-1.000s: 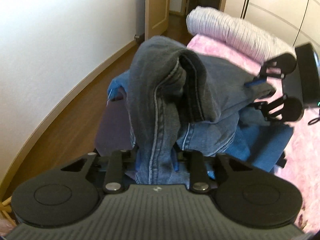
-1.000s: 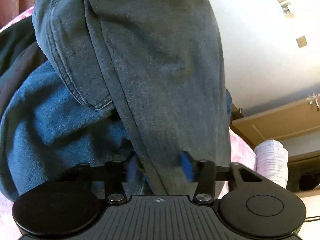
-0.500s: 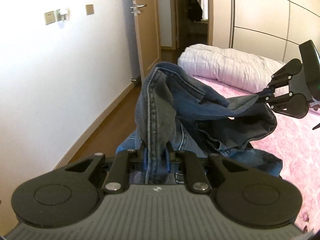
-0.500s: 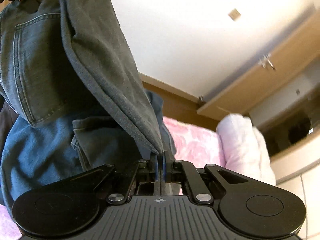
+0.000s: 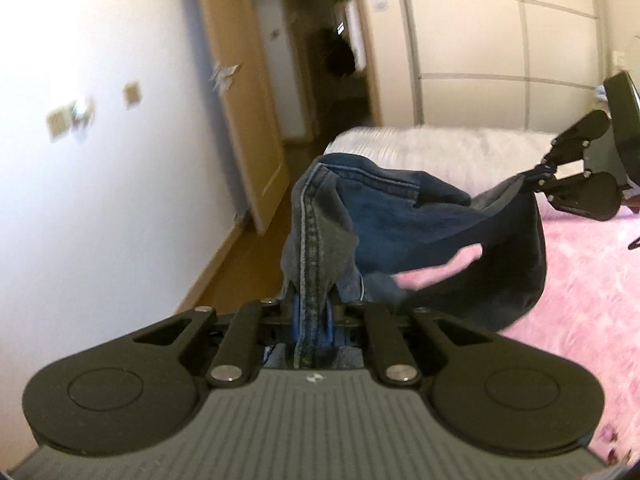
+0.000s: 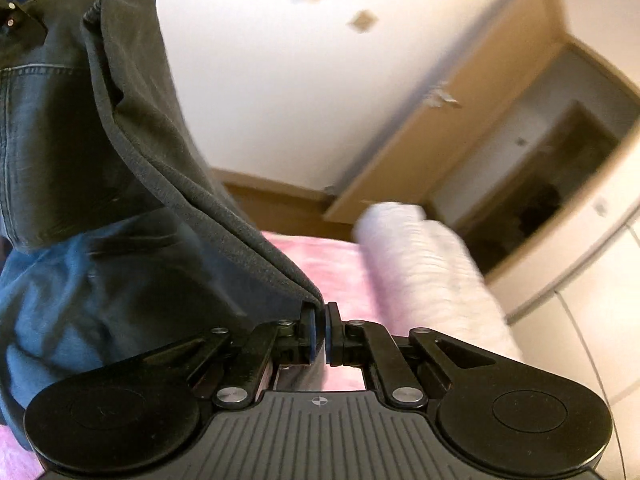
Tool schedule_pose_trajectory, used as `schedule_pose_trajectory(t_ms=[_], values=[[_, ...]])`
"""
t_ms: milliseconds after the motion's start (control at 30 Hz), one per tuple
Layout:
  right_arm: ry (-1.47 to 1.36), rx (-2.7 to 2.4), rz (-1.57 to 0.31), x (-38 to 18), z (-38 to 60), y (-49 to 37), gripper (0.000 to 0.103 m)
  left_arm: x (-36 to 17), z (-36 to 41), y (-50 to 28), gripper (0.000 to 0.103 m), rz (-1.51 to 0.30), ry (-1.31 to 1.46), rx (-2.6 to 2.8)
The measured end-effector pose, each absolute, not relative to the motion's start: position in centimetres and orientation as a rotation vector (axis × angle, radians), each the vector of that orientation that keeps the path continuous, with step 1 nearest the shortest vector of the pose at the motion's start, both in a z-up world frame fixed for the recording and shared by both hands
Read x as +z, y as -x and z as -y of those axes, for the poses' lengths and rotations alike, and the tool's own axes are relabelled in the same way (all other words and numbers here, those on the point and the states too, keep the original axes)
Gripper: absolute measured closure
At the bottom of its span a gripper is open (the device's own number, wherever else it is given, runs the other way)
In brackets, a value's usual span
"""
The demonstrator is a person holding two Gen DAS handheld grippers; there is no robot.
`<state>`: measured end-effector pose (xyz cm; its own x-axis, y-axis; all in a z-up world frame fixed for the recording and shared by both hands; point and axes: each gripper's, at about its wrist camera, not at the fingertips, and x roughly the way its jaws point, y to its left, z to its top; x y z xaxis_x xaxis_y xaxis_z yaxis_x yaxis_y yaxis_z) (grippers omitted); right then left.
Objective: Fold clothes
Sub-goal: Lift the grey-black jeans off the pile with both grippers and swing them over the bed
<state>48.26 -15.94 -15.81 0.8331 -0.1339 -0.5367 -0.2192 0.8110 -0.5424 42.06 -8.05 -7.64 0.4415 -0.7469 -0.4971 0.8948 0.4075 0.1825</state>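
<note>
Jeans (image 5: 404,216) pinched by left gripper (image 5: 314,322), its jaws just closing, and by clamped right gripper (image 6: 319,334), legs hidden below

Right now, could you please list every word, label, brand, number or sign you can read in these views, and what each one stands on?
No readable words or numbers in either view.
left gripper body: a small round crosshair mark, no letters.
right gripper body: the same kind of mark, no letters.
jeans: no readable label.
wall plates: blurred, nothing legible.

The jeans (image 5: 384,216) are coarse blue denim with stitched seams. The bed (image 5: 592,288) wears fluffy pink cloth. Door (image 5: 244,120) and floor (image 5: 248,264) look smooth wood.
</note>
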Motion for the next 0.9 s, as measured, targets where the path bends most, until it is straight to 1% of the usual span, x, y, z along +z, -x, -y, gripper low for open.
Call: schedule_pose_trajectory(t_ms=[133,233,333,400,467,567,667,767,867,900], values=[[0.592,-0.064,-0.574,-13.4,20.8,-43.3,0.101,-4.2,11.6,-37.6,0.094,-0.264,-0.469,-1.178],[0.537,-0.155,-0.582,-12.9,24.6,-38.5,0.101,-2.8,15.3,-32.6,0.094,-0.209,-0.488,-1.281],[0.421,-0.259,-0.614,-12.7,28.6,-32.6,0.101,-2.2,19.4,-26.7,0.094,-0.17,-0.522,-1.383],[0.339,-0.324,-0.656,-13.5,31.3,-28.2,0.101,-3.2,22.8,-21.4,0.094,-0.144,-0.582,-1.453],[0.243,-0.366,-0.731,-16.2,34.4,-23.7,0.101,-4.5,26.0,-15.6,0.094,-0.115,-0.66,-1.524],[0.076,-0.412,-0.847,-21.0,38.9,-17.0,0.101,-9.0,30.8,-6.3,0.094,-0.145,-0.745,-1.652],[-0.068,-0.454,-0.936,-25.3,42.1,-10.7,0.101,-13.7,34.1,2.1,0.094,-0.22,-0.81,-1.764],[-0.197,-0.482,-0.97,-27.8,44.5,-5.2,0.101,-16.4,35.7,8.4,0.094,-0.295,-0.847,-1.826],[-0.262,-0.478,-0.969,-29.0,45.5,-1.4,0.101,-16.2,36.3,12.0,0.094,-0.353,-0.825,-1.843],[-0.27,-0.47,-0.961,-28.3,45.8,-0.9,0.101,-15.8,36.4,12.4,0.094,-0.361,-0.813,-1.838]])
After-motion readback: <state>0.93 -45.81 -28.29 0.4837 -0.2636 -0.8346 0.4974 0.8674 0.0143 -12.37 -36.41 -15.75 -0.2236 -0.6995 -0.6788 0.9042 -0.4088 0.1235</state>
